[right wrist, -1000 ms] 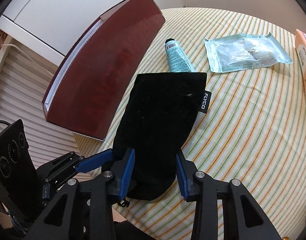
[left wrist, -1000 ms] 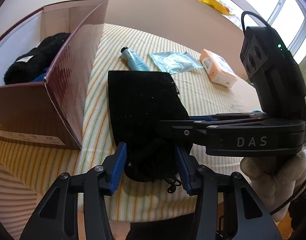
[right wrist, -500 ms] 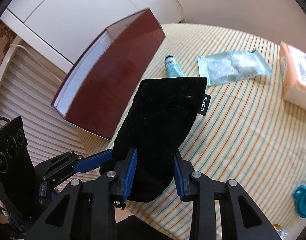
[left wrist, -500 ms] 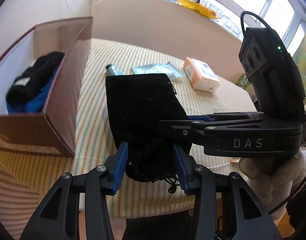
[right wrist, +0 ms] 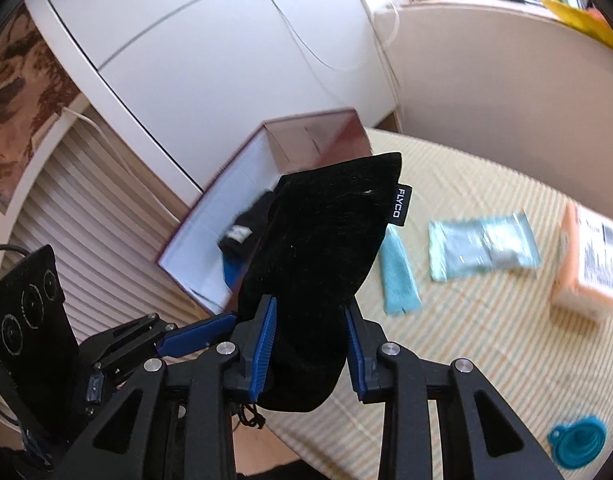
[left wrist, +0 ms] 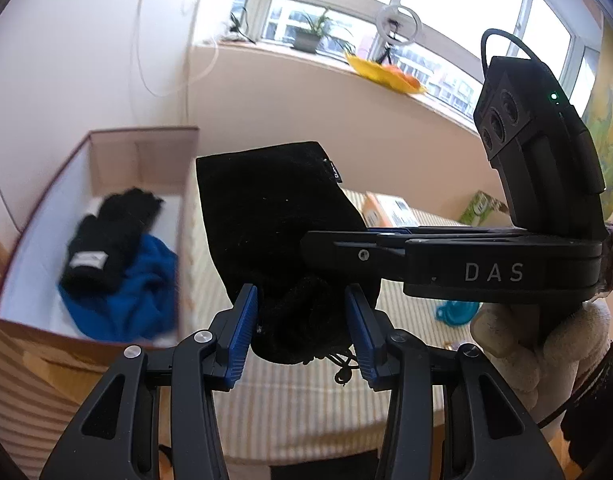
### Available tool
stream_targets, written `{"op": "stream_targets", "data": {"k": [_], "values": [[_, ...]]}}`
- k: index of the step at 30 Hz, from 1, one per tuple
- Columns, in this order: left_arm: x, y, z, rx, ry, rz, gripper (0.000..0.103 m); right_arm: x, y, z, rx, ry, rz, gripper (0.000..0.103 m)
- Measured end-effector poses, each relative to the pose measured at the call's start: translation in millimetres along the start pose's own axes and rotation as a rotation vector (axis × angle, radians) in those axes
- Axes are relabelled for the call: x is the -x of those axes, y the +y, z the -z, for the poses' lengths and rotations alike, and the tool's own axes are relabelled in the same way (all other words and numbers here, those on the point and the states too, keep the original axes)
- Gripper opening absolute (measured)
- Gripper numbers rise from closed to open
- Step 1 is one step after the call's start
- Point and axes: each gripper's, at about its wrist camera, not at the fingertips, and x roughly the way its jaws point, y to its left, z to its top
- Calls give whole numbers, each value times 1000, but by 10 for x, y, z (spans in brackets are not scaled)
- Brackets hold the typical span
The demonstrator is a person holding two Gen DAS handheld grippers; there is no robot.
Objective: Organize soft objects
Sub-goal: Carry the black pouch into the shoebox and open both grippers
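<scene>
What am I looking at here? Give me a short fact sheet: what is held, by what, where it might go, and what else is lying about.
Held item: black pouch, lifted off the table
Held by: left hand-held gripper and right hand-held gripper, both clamped on its lower end
Likely destination: open box, probably
Already in box: black knit item, blue cloth
On striped tablecloth: teal tube, clear packet, orange pack, blue funnel

"DAS" stands in pale capitals on the black body of the right tool (left wrist: 494,272), seen side-on in the left wrist view. "FLYCO" runs in white letters down a small black tag (right wrist: 398,205) sewn at the corner of the black velvet pouch (right wrist: 326,248). The printing on the orange packet (right wrist: 590,256) is too blurred to read.
</scene>
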Motion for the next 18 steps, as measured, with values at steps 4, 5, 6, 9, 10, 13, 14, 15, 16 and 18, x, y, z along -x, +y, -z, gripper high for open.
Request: {"op": "stream_targets", "data": {"k": [4, 5, 6, 9, 10, 13, 14, 15, 16, 18], "values": [[69, 200, -119, 13, -33, -37, 43, -109, 230, -226, 38, -15, -22, 30], [71, 240, -145, 16, -38, -45, 43, -151, 287, -273, 47, -16, -25, 30], [74, 294, -158, 20, -42, -54, 43, -182, 326, -306, 55, -16, -29, 30], [90, 464, -217, 35, -51, -92, 43, -323, 485, -446, 83, -9, -38, 30], [91, 488, -232, 37, -52, -99, 43, -376, 530, -488, 92, -6, -38, 30], [85, 653, -270, 51, -53, -137, 43, -520, 621, -587, 111, 4, -45, 30], [96, 686, -269, 52, -53, -145, 43, -572, 647, -612, 118, 9, -43, 30], [90, 724, -278, 54, -53, -155, 43, -621, 662, -636, 124, 13, -42, 30], [76, 770, -287, 58, -53, -168, 43, -683, 685, -666, 132, 19, -40, 30], [50, 830, -297, 65, -49, -178, 43, -795, 684, -701, 134, 32, -38, 30]]}}
